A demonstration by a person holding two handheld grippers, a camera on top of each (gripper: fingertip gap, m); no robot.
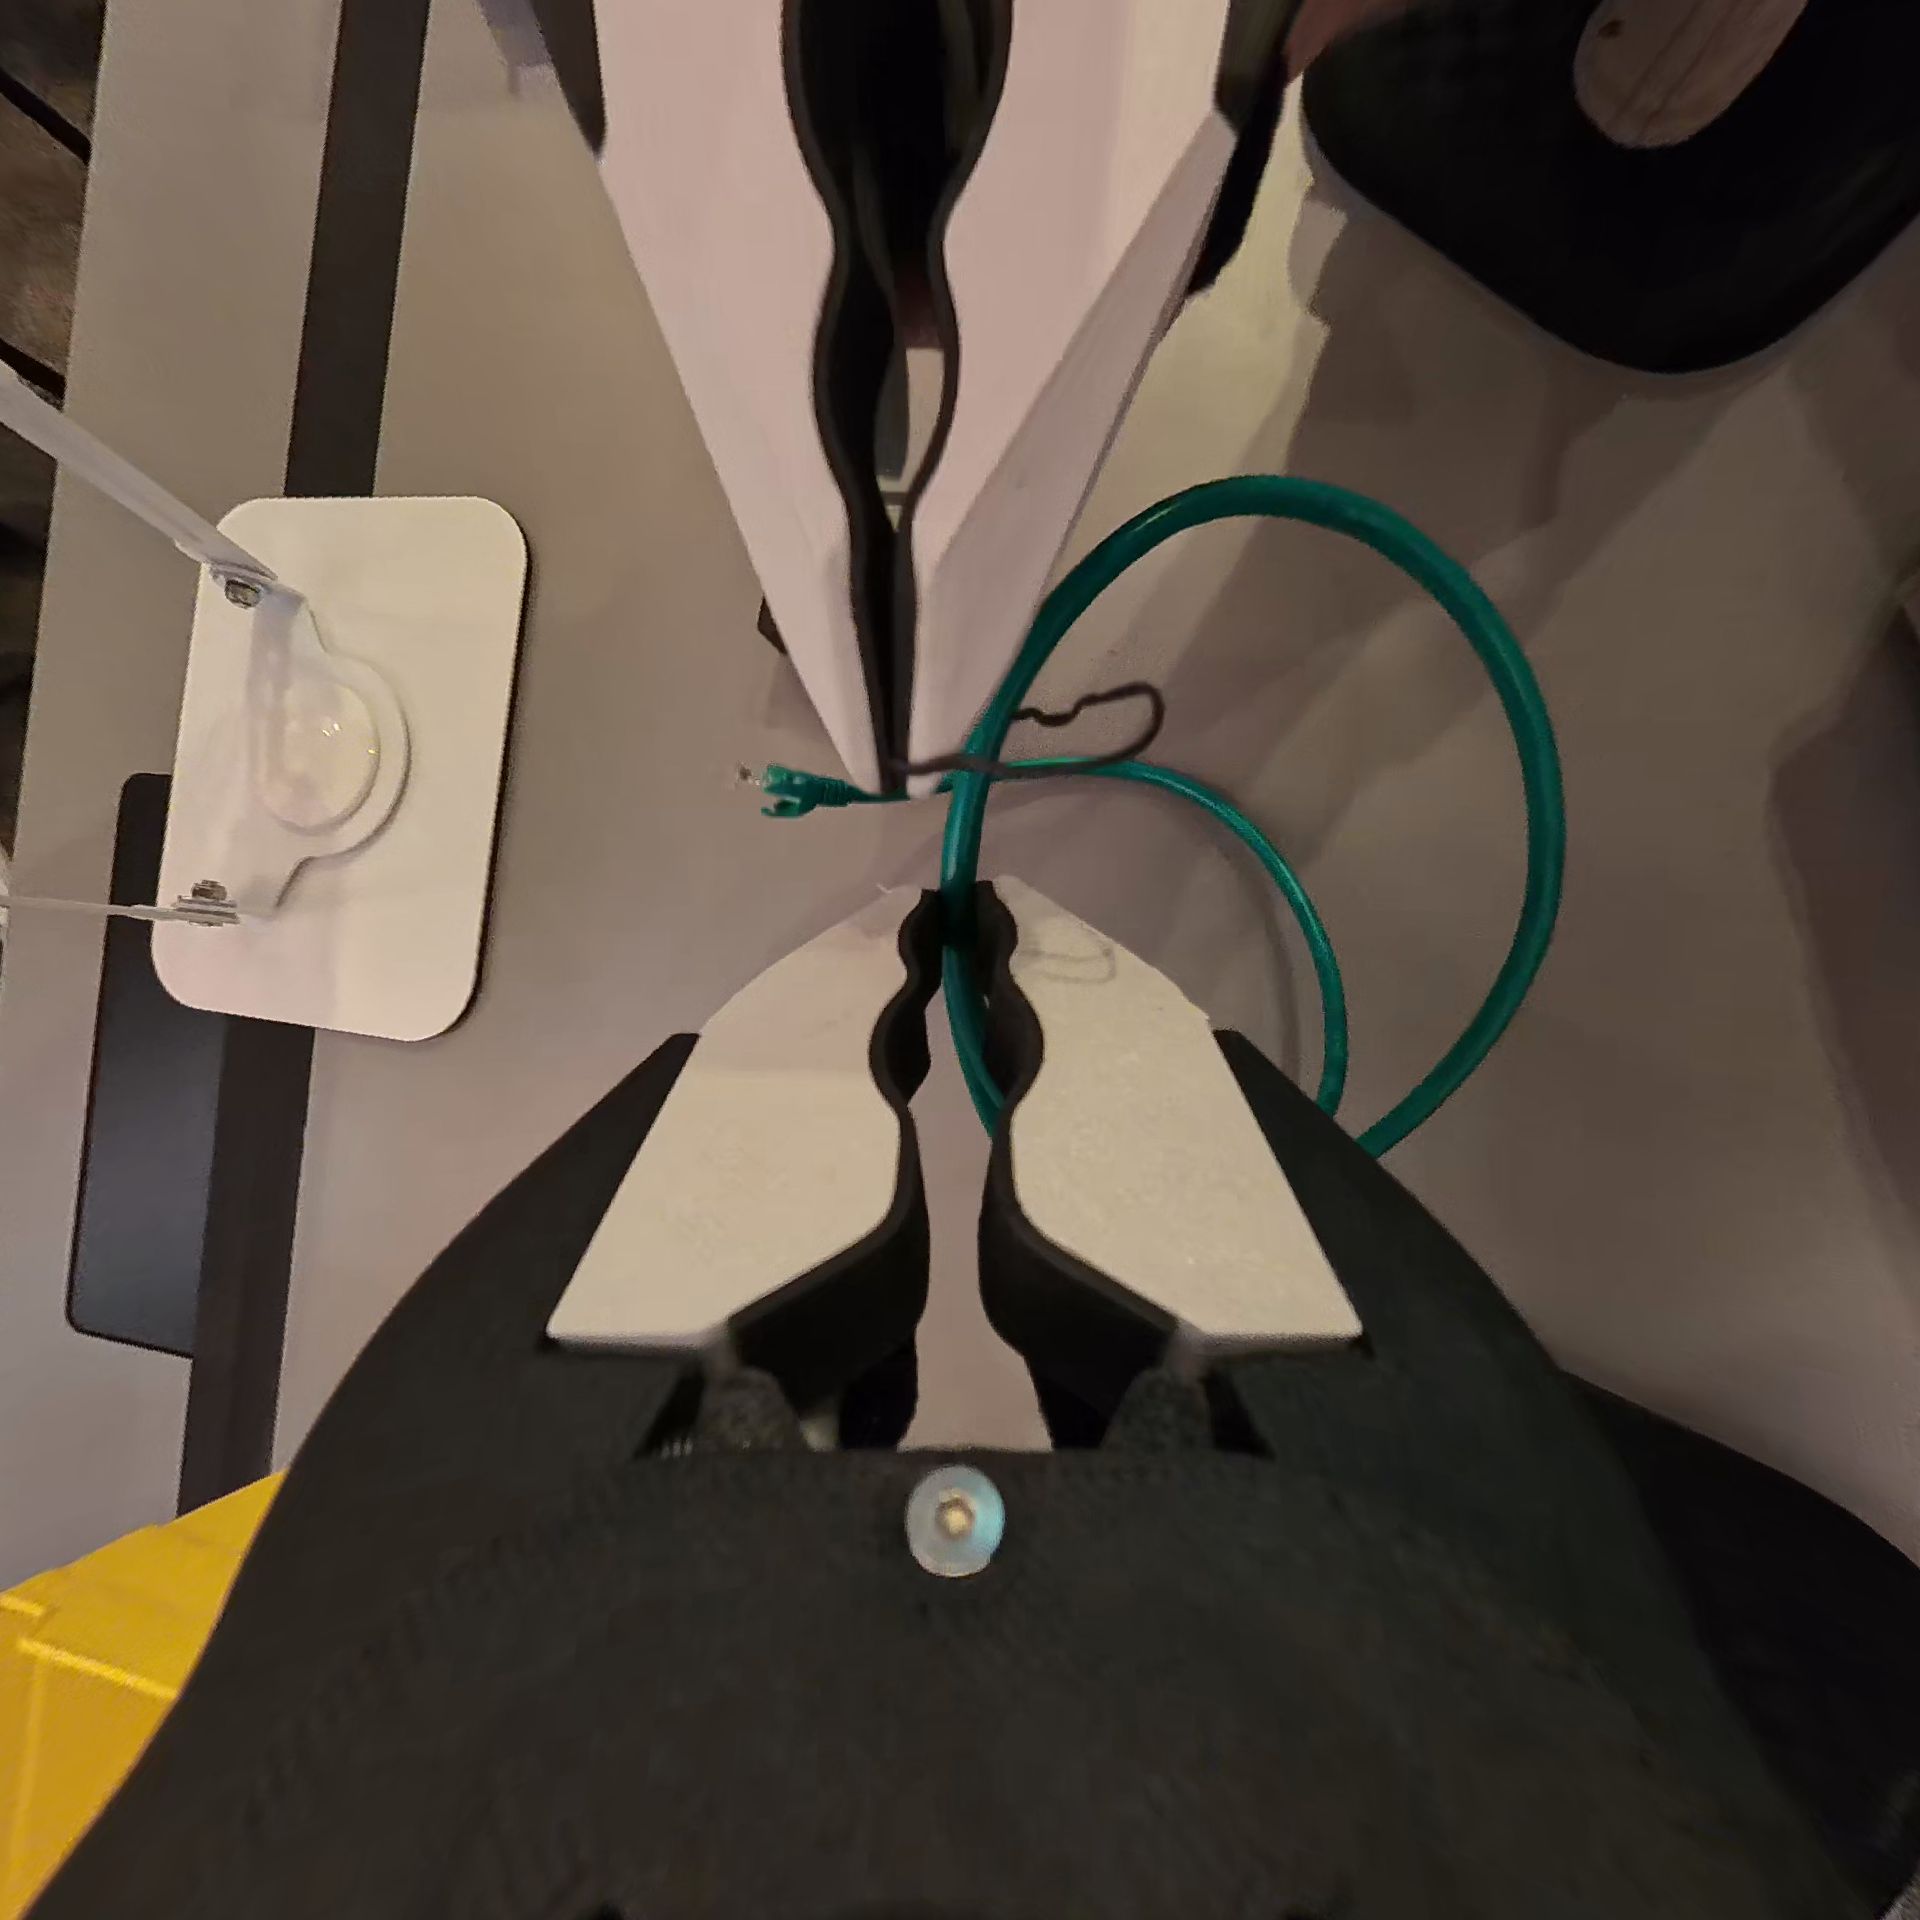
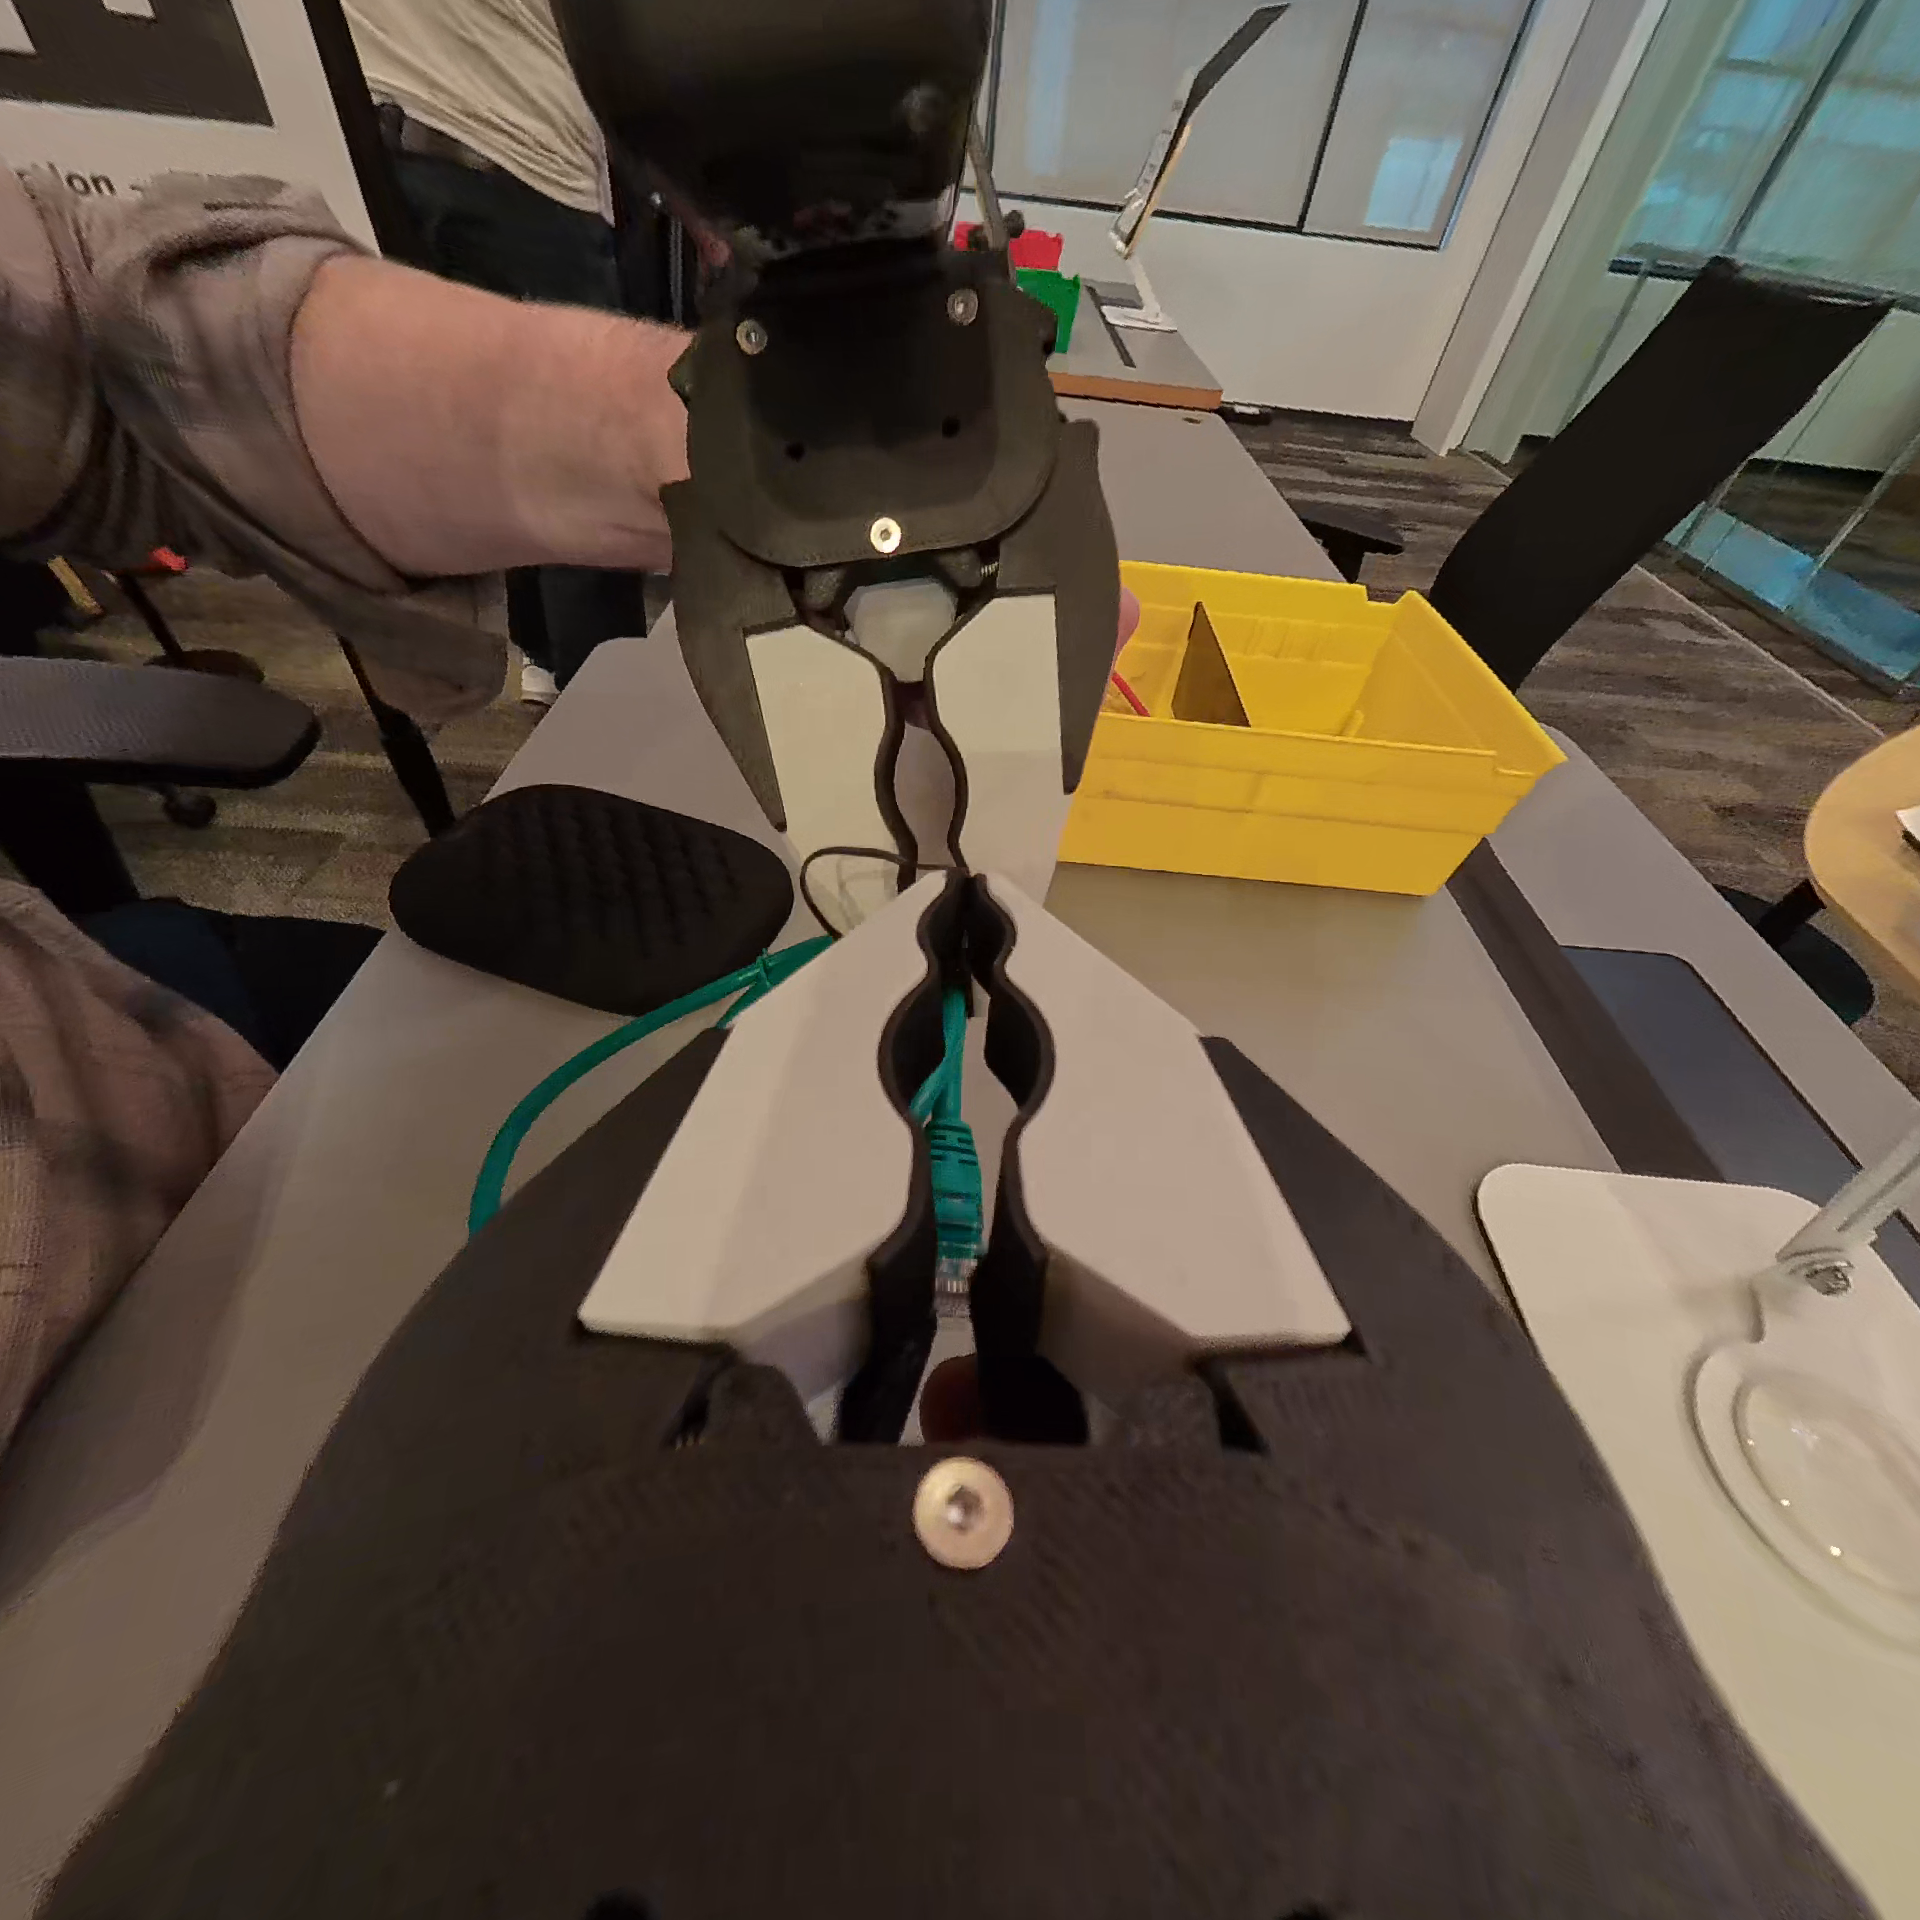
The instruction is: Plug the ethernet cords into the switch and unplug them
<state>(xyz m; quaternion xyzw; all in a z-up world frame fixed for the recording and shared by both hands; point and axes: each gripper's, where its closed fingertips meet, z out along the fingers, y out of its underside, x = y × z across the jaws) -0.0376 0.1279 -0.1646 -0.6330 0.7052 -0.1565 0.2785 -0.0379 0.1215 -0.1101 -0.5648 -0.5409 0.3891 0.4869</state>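
Observation:
A green ethernet cord (image 1: pixel 1507 675) lies coiled in loops on the grey table (image 1: pixel 1558 1039). A black twist tie (image 1: pixel 1101 717) hangs around the loops. My left gripper (image 1: pixel 956 899) is shut on the bundled loops. My right gripper (image 1: pixel 899 774) comes in from the opposite side, tip to tip with the left, and is shut on the cord just behind its plug (image 1: pixel 800 795). In the right wrist view the plug (image 2: pixel 956 1195) shows through the gap between my right gripper's (image 2: pixel 961 894) fingers, and the left gripper (image 2: pixel 925 862) faces it. No switch is in view.
A white base plate with a clear dome (image 1: pixel 332 758) stands beside the grippers. A yellow bin (image 2: pixel 1299 748) is at the far end of the table, a black textured pad (image 2: pixel 592 894) to its left. A person's forearm (image 2: pixel 364 416) holds the left gripper. Chairs stand around. Left tips to right tips: about 5 cm.

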